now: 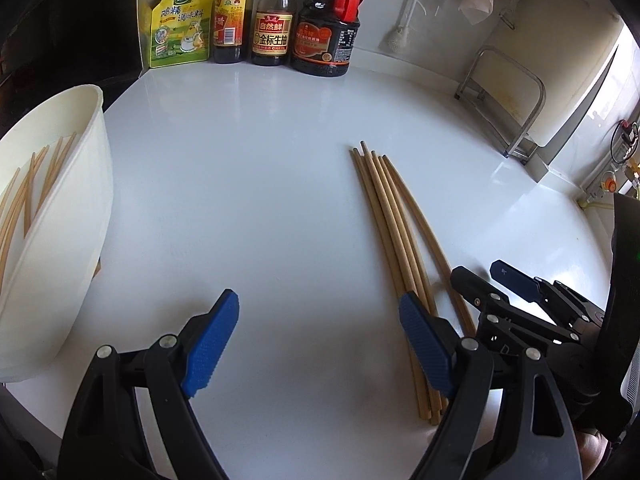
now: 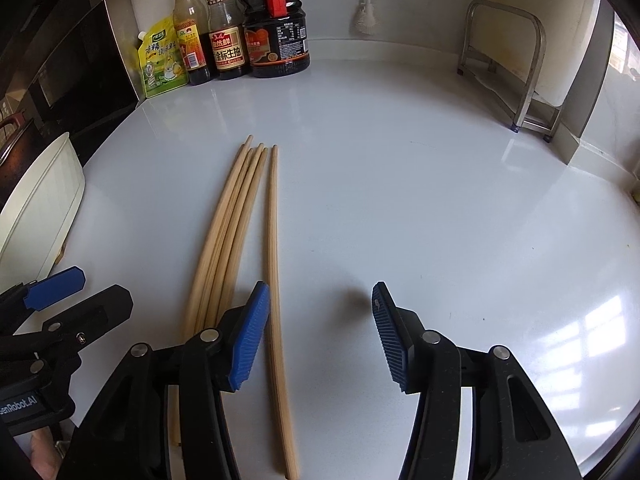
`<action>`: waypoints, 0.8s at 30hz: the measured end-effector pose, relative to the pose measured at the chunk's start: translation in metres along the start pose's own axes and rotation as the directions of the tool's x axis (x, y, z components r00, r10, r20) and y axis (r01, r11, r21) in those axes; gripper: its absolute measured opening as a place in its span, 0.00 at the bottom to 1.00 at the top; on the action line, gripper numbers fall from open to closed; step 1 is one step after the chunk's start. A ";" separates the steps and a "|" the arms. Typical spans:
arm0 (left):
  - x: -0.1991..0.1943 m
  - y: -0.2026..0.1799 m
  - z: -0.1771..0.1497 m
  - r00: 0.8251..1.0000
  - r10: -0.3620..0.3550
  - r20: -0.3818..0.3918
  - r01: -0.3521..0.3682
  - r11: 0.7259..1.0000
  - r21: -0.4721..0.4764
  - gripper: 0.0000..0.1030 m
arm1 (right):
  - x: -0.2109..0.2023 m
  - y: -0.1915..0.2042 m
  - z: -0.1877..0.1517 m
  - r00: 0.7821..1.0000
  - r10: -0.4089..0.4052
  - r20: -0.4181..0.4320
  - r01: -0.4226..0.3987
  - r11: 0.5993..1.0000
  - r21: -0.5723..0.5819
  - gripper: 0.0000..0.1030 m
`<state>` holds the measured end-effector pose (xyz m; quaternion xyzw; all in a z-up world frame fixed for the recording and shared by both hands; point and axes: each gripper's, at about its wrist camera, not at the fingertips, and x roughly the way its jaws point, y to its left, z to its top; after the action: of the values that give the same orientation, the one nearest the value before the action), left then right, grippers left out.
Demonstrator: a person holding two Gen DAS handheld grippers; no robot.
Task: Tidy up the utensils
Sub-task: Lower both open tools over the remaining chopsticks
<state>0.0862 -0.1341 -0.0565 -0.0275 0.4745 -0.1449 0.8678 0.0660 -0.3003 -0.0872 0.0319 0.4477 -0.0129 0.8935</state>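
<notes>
Several wooden chopsticks [image 1: 394,232] lie in a loose bundle on the white counter, also in the right wrist view [image 2: 236,220]. One chopstick [image 2: 274,264] lies a little apart on the right of the bundle. A white container [image 1: 52,216] at the left holds several more chopsticks [image 1: 24,196]; its edge shows in the right wrist view [image 2: 40,208]. My left gripper [image 1: 320,344] is open and empty, its right finger beside the bundle. My right gripper [image 2: 320,332] is open and empty, its left finger over the bundle's near end. It also shows in the left wrist view [image 1: 516,288].
Sauce bottles [image 1: 272,16] and a yellow-green pouch [image 1: 180,26] stand along the back wall. A metal rack [image 1: 504,96] stands at the back right. A white brush [image 1: 400,36] hangs on the wall. A dark appliance [image 2: 60,60] borders the counter at the left.
</notes>
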 end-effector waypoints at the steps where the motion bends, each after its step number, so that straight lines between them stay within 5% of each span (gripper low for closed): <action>1: 0.002 -0.002 0.000 1.000 0.000 -0.001 0.000 1.000 0.003 0.78 | 0.000 -0.003 0.000 1.000 0.001 0.000 -0.001 1.000 0.005 0.49; 24: 0.029 -0.028 0.008 1.000 0.019 -0.018 -0.019 0.999 0.037 0.78 | 0.000 -0.033 0.000 1.000 -0.005 0.013 0.005 0.999 0.050 0.52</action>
<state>0.1015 -0.1701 -0.0706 -0.0056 0.4801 -0.1457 0.8650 0.0638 -0.3335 -0.0888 0.0530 0.4414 -0.0266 0.8954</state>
